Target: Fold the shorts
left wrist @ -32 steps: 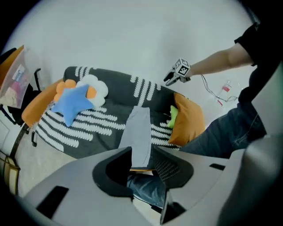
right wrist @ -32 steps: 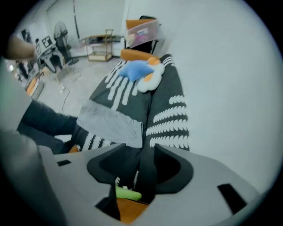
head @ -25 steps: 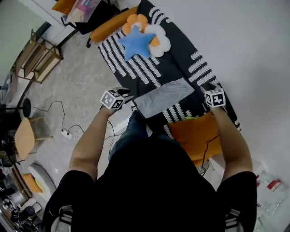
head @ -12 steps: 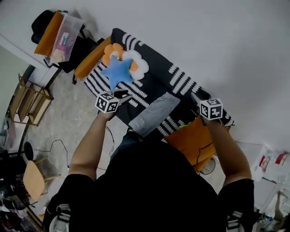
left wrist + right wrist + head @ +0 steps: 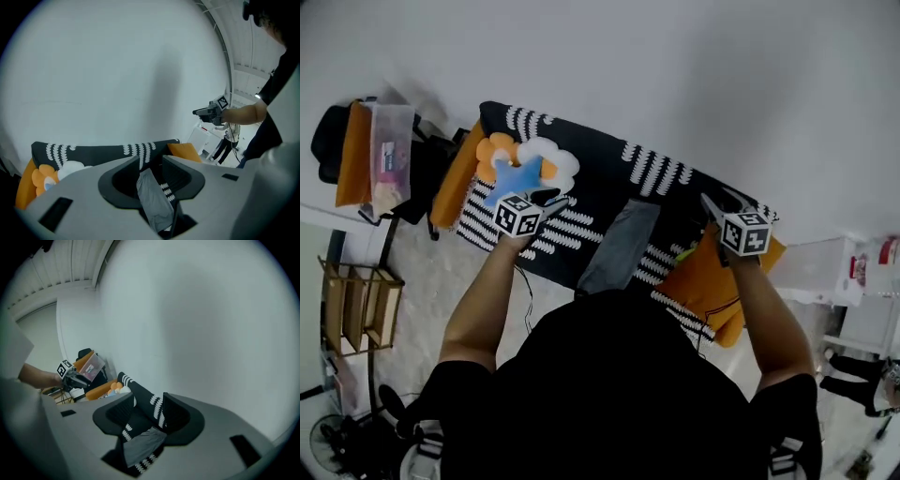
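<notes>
Left hand-held gripper (image 5: pixel 551 199) and right hand-held gripper (image 5: pixel 709 202) are hovering empty, jaws apart, above the grey shorts (image 5: pixel 619 246) lying folded on the black patterned cover (image 5: pixel 600 173); pinching one layer risks unfolding them.

Open striped cover (image 5: pixel 600 178) surrounds the shorts (image 5: pixel 619 246); star cushion (image 5: pixel 517 176) left, orange pillow (image 5: pixel 712 281) right, seemingly apart.

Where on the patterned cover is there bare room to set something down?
Bare cover lies between the blue star cushion and the grey shorts, and there is another patch between the shorts and the orange cushion. The left end is crowded with cushions.
</notes>
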A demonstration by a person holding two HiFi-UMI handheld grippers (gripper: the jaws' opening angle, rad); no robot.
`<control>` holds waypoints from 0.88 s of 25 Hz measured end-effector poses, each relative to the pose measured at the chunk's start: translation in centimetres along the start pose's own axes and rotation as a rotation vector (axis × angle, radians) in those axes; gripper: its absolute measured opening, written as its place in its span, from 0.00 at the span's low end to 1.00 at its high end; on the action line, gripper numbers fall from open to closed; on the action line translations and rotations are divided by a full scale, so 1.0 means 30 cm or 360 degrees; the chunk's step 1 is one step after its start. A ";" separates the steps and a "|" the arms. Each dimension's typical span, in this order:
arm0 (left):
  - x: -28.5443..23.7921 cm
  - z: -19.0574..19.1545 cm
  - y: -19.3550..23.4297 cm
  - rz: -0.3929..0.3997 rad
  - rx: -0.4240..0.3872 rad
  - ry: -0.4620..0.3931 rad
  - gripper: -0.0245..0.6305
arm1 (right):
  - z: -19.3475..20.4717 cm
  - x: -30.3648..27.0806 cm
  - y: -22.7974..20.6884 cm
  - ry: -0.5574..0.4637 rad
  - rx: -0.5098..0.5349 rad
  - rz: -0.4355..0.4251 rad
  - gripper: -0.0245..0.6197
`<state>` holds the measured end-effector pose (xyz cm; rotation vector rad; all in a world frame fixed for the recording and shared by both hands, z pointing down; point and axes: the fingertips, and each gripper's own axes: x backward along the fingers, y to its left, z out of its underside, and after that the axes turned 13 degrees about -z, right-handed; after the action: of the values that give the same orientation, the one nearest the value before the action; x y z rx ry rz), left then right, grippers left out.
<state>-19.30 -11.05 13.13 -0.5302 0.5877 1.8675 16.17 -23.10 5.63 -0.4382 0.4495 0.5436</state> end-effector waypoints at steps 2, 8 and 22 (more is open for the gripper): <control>-0.018 -0.018 0.038 0.0054 -0.0038 0.0016 0.29 | 0.002 0.008 0.012 -0.0029 -0.0059 0.0060 0.35; -0.086 -0.050 0.047 0.0220 -0.0166 0.0060 0.29 | 0.075 0.065 0.063 -0.0065 -0.0190 0.0213 0.35; -0.270 -0.161 -0.102 0.0283 -0.0196 0.0060 0.29 | 0.267 0.140 -0.053 -0.0144 -0.0412 0.0308 0.35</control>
<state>-13.23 -18.86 13.81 -0.6120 0.5620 2.0758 22.60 -18.64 10.44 -0.6189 0.3371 0.8105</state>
